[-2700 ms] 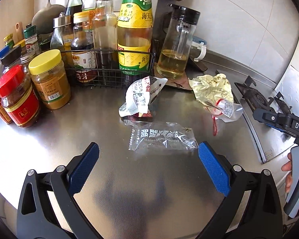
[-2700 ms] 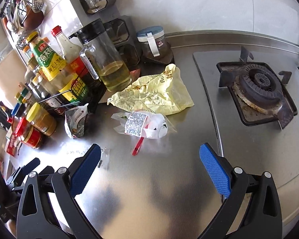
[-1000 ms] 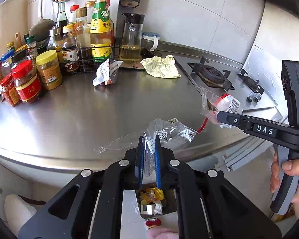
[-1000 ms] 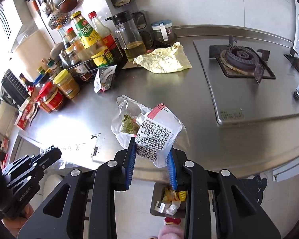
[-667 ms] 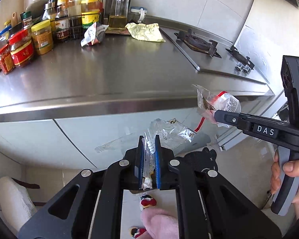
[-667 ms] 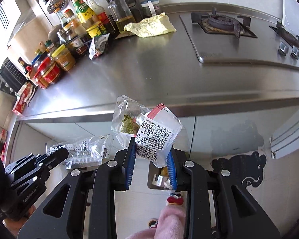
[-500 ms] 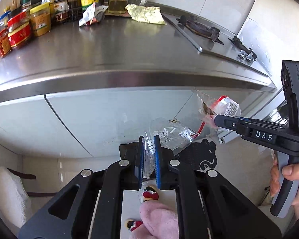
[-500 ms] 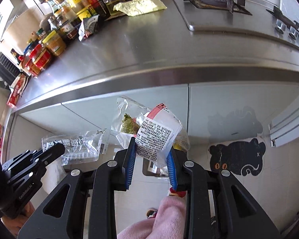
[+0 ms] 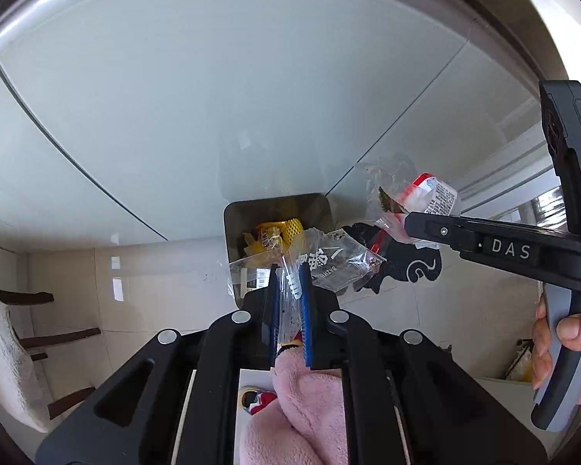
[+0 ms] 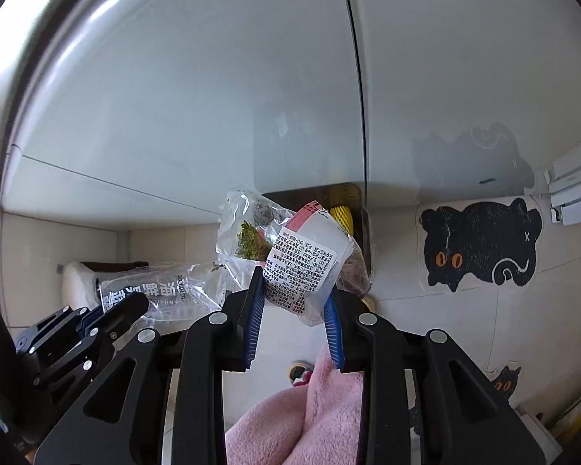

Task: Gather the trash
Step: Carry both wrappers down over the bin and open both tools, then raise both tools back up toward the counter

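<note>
My left gripper is shut on a clear plastic wrapper with white print, held above an open grey trash bin on the floor that holds yellow scraps. My right gripper is shut on a clear bag with a white printed label and green bits inside. In the left wrist view the right gripper holds that bag just right of the bin. In the right wrist view the wrapper and left gripper are at the lower left, and the bin lies behind the bag.
White cabinet doors under the steel counter edge fill the upper view. A black cat-shaped floor mat lies right of the bin. A pink slipper is below the grippers. A white chair stands at the left.
Both grippers have dropped from counter height down in front of the cabinets, still holding their trash. The counter has left the view and the bin is now just beyond the fingertips.
</note>
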`<state>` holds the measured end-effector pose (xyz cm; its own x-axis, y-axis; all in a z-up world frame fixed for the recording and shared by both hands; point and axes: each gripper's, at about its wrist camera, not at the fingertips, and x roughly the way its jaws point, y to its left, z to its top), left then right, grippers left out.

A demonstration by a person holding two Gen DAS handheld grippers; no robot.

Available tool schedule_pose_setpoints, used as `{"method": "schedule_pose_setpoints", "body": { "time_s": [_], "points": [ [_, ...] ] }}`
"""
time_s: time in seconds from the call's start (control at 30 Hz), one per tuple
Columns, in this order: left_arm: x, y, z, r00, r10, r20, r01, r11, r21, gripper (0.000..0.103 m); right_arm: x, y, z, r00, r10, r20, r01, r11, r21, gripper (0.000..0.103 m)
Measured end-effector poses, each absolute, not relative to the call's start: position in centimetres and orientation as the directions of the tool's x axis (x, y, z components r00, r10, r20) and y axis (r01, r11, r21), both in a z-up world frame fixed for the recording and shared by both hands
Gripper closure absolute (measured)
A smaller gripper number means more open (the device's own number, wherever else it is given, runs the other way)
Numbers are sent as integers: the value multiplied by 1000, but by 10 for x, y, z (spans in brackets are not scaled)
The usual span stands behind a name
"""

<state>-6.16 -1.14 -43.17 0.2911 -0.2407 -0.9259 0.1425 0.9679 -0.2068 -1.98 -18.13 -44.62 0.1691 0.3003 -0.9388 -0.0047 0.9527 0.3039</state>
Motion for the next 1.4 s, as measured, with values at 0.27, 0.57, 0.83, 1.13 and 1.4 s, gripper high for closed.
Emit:
{"method": "schedule_pose_setpoints", "body": {
  "time_s": [0.27, 0.57, 0.83, 1.13, 1.4],
  "points": [
    [-35, -21, -503, 205, -232, -951, 123, 970, -210, 95, 6, -179, -516, 96, 290, -952, 73, 952, 297, 73],
    [-21, -28, -551, 120, -256, -959, 99, 965, -245, 89, 23, -185, -567, 55, 322, -945, 180, 928, 326, 70],
    [-18, -27, -551, 120, -262, -958, 87, 964, -252, 59, 33, -188, -573, 64, 347, -936, 232, 907, 352, 39],
    [-22, -22, -528, 158, -249, -955, 100, 967, -236, 8, 39, -198, -556, 99, 346, -933, 274, 892, 360, 2],
    [-44, -11, -464, 233, -237, -943, 116, 970, -216, 8, 11, -195, -496, 136, 300, -944, 213, 922, 324, 3]
  ]
}}
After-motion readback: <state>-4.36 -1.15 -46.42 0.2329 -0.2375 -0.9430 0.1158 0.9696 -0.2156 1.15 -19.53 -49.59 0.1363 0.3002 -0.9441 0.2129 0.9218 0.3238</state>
